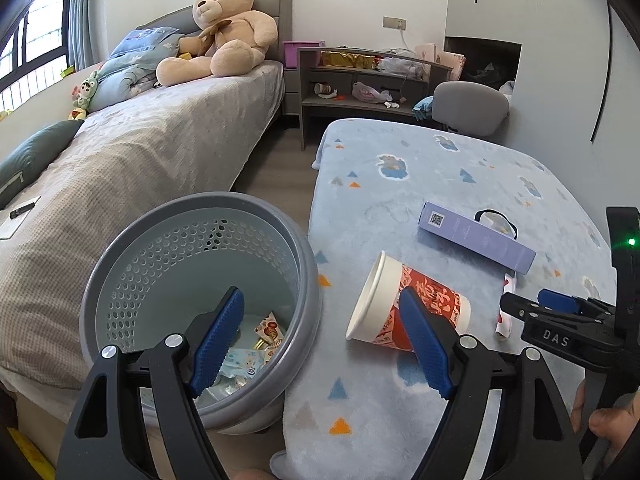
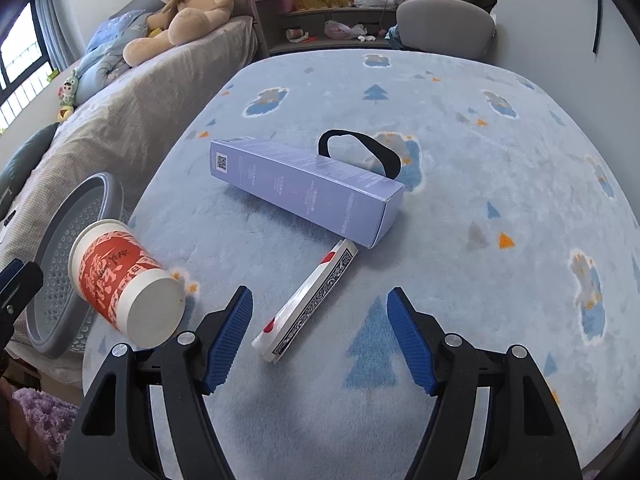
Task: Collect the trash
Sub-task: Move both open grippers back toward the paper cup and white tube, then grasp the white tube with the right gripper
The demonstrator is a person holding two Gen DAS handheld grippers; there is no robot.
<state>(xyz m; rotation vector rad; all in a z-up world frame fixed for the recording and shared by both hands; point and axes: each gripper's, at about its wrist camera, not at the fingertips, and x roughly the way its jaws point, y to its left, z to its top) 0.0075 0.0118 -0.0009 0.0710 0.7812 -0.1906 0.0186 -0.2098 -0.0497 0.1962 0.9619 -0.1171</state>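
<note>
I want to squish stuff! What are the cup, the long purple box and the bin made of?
Cup: probably paper, with a printed red pattern and a rolled white rim. Purple box: thin cardboard, slightly glossy, with sharp folded edges. Bin: looks like hard grey plastic, matte, with moulded holes.

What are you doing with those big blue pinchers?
A person is tidying trash off the blue blanket-covered table with a gripper in each hand. Both are open and empty. The left gripper hangs between the grey wastebasket, which already holds wrappers, and a tipped paper cup. The right gripper hovers over a flat card pack, beside a purple box.
</note>
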